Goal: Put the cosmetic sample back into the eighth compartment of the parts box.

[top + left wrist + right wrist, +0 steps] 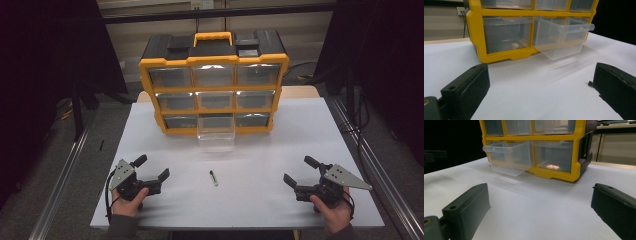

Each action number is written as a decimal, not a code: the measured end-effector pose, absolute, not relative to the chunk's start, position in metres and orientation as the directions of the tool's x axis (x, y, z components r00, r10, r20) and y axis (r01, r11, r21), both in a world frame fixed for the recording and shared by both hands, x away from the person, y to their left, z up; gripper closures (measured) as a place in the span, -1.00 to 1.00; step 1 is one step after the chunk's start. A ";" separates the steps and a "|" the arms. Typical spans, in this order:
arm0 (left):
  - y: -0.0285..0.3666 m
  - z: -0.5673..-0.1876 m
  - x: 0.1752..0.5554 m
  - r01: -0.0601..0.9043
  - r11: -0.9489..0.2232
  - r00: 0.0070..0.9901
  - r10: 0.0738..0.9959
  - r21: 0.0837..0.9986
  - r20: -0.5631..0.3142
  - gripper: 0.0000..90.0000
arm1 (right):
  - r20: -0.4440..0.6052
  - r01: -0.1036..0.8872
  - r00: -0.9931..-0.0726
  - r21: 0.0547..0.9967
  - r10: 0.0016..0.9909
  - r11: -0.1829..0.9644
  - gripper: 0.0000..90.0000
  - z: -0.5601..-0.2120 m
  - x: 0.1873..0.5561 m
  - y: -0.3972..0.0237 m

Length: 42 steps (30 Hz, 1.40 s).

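Observation:
A yellow and black drawer cabinet (214, 82) stands at the back of the white table (280, 165). Its bottom middle clear drawer (216, 132) is pulled out and tilts forward; this drawer (562, 37) also appears in the left gripper view and the drawer (509, 157) in the right gripper view. A small dark pen-like object (213, 178) lies on the table in front of the cabinet. My left gripper (151, 167) rests at the front left, open, nothing between its jaws. My right gripper (300, 171) rests at the front right, open and empty too. The small object lies between the two grippers.
The cabinet (499, 32) has several clear drawers, the others pushed in. A metal rail (370, 165) runs along the right side of the table and another rail (65, 175) along the left. Dark curtains hang on both sides.

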<state>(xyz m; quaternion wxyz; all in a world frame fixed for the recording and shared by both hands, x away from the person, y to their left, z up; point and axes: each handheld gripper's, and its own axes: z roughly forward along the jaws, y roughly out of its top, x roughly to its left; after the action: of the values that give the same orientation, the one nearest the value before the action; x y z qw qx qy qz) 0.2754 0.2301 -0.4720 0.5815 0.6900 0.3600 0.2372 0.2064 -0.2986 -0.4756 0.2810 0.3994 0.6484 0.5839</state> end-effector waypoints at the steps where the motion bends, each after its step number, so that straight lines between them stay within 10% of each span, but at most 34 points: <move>1: 0.229 -0.472 0.275 0.226 -0.067 0.626 0.774 0.972 -0.092 -0.97 | 0.105 0.189 -0.521 0.982 0.847 -0.005 -0.98 -0.476 0.207 -0.298; 42: 0.157 -0.461 0.289 0.330 -0.207 0.740 0.663 0.921 -0.116 -0.94 | 0.093 0.179 -0.550 0.984 0.830 0.009 -0.98 -0.474 0.204 -0.292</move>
<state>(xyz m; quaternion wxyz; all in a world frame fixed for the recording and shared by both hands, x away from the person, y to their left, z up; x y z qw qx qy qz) 0.2890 0.1575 -0.4612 0.5386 0.7614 0.3259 0.1544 0.2043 -0.2920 -0.4741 0.2765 0.3858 0.6541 0.5890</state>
